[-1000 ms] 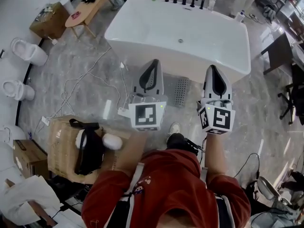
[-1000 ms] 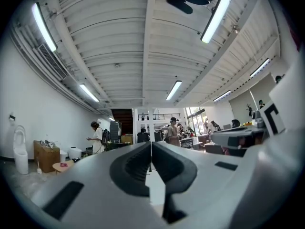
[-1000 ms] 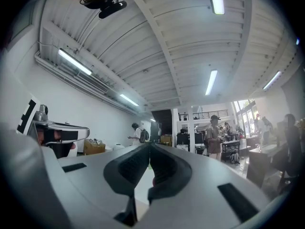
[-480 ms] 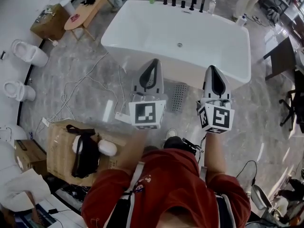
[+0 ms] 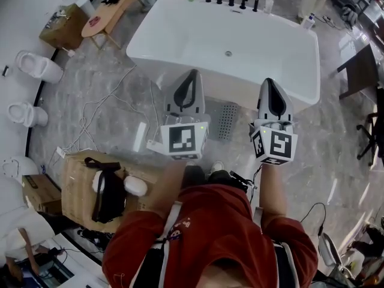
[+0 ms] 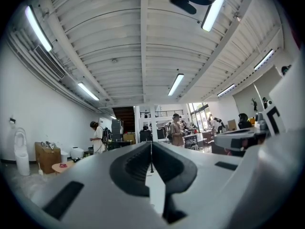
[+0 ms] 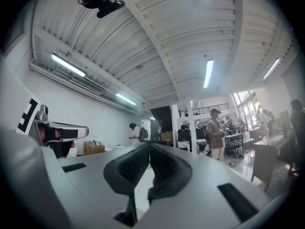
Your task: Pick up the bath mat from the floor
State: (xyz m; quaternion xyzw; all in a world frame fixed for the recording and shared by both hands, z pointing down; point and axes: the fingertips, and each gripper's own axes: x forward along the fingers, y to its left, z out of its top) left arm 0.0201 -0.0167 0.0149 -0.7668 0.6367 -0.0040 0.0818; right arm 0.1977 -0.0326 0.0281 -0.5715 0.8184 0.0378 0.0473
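The bath mat [image 5: 227, 120] is a small grey perforated rectangle lying flat on the marble floor against the front of the white bathtub [image 5: 198, 35]. In the head view it shows between my two grippers, below them. My left gripper [image 5: 191, 77] is held out level over the floor to the mat's left, shut and empty. My right gripper [image 5: 271, 84] is held the same way to the mat's right, also shut and empty. In the left gripper view the left gripper [image 6: 151, 149] points across the room; so does the right gripper [image 7: 149, 151] in its view. Neither shows the mat.
A cardboard box [image 5: 81, 188] with a black headset stands at the lower left. White cables and a power strip [image 5: 139, 135] lie on the floor left of the mat. Toilets [image 5: 39, 66] line the left wall. A dark chair [image 5: 357, 71] stands right of the tub. People stand far off.
The person has taken a small step and the head view has shifted a little. Both grippers stay side by side, level and shut. The mat lies where it was.
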